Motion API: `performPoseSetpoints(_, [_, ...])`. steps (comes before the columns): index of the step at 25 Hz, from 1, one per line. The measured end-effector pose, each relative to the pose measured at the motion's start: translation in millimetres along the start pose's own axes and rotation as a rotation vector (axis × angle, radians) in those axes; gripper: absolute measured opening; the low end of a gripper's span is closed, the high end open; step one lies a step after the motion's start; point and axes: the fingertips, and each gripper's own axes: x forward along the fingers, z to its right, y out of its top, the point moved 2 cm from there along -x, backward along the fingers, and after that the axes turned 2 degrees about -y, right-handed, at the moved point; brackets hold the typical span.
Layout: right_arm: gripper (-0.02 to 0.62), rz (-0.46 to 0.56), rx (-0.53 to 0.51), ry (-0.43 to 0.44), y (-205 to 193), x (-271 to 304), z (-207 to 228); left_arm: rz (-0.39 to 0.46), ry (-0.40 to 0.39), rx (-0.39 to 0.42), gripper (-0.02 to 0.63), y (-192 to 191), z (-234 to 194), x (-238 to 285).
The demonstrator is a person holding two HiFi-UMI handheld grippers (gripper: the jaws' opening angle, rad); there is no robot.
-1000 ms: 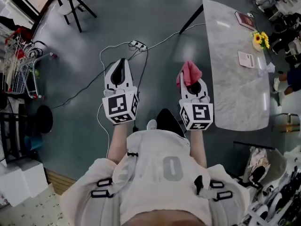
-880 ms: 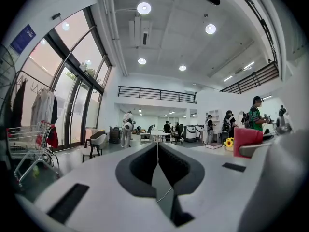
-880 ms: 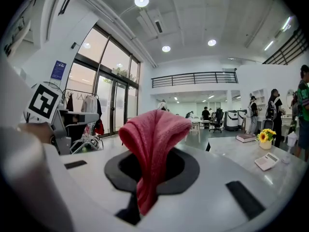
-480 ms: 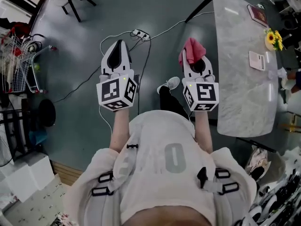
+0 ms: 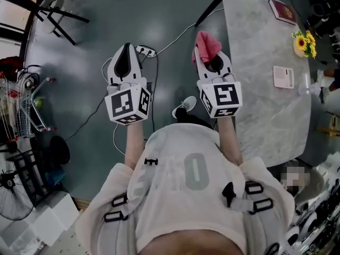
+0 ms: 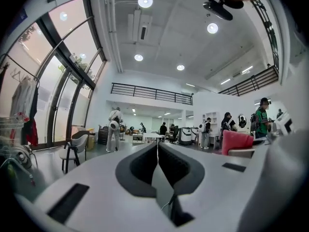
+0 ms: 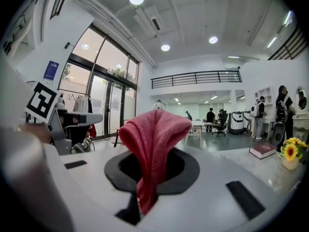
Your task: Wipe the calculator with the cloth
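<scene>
My right gripper [image 5: 210,57] is clamped on the red cloth [image 7: 153,129]: the fabric is pinched in the slot between the jaws and its loose end bunches up and flops over in front of the tips, hiding part of what lies ahead. My left gripper [image 5: 126,49] has its jaws pressed together with nothing between them, and it hangs over bare floor beside a white cable [image 5: 159,49]. Both are held level in front of my chest, well apart from each other. To the right runs the marble table [image 5: 260,105], its near edge just beside the right gripper. On it, well away from the cloth, lies a small pale rectangle that I take for the calculator [image 5: 283,77], with a vase of yellow flowers [image 5: 303,42] and a dark red book [image 5: 281,10] farther along the top. I judge this as the approach step: cloth in hand, no wiping begun. Next I need to swing the right gripper over the tabletop, tip it down so the cloth's free end meets the calculator's face, and perhaps use the left gripper to steady the calculator.
</scene>
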Motion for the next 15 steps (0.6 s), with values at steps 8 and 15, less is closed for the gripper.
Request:
performPoseSetpoints(8, [0.044, -0.02, 0.059, -0.203, -7.6, 32.7, 123.6, -0.017, -0.193, 0.039, 0.021, -6.3, 65.2, 139.1])
performPoseSetpoints(15, [0.043, -0.015, 0.112, -0.56, -15.9, -48.0, 231.8, -0.027, -0.53, 0.048, 0.021, -6.7, 210.4, 227.9])
